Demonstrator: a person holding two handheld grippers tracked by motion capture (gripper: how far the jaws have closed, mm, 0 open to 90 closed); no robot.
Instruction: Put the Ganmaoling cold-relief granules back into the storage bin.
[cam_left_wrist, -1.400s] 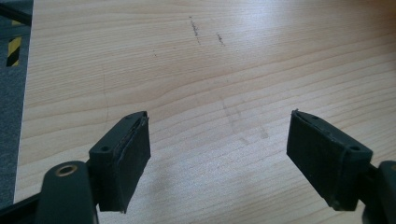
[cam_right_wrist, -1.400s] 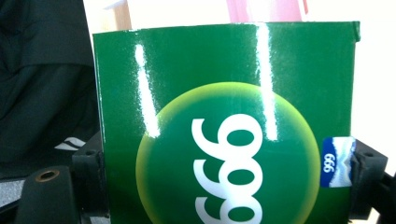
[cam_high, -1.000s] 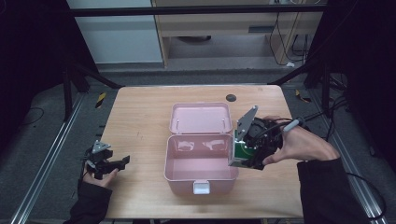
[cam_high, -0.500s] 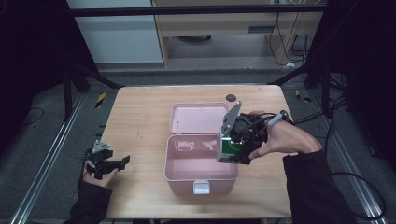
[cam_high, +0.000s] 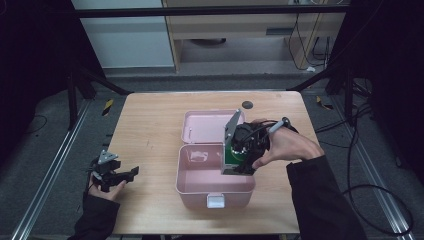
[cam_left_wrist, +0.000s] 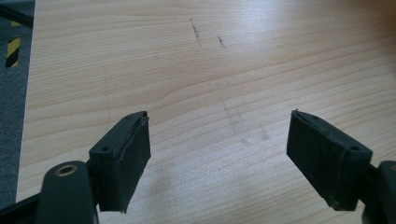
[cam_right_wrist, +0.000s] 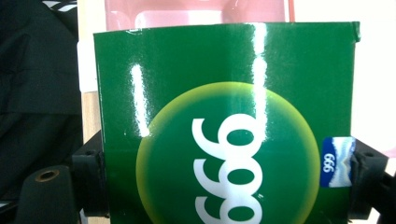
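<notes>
An open pink box (cam_high: 200, 186) with its lid (cam_high: 205, 126) laid back stands mid-table. My right gripper (cam_high: 239, 162) is shut on a green carton (cam_high: 231, 155) and holds it over the box's right side, just inside the rim. In the right gripper view the green carton (cam_right_wrist: 224, 135), printed with a yellow-green circle and white digits, sits between the two jaws, and the pink box (cam_right_wrist: 196, 14) shows beyond it. My left gripper (cam_high: 125, 175) rests at the table's left edge, open. In the left gripper view its gripper (cam_left_wrist: 218, 149) has bare wood between the spread jaws.
A small dark round object (cam_high: 247, 104) lies near the far edge of the wooden table (cam_high: 150, 125). The box has a white latch (cam_high: 216, 201) on its near wall. Black frame legs and cables stand around the table on the grey floor.
My right gripper has carried the green carton leftward and down, from beside the box's right wall to over its inside. The left gripper has stayed put.
</notes>
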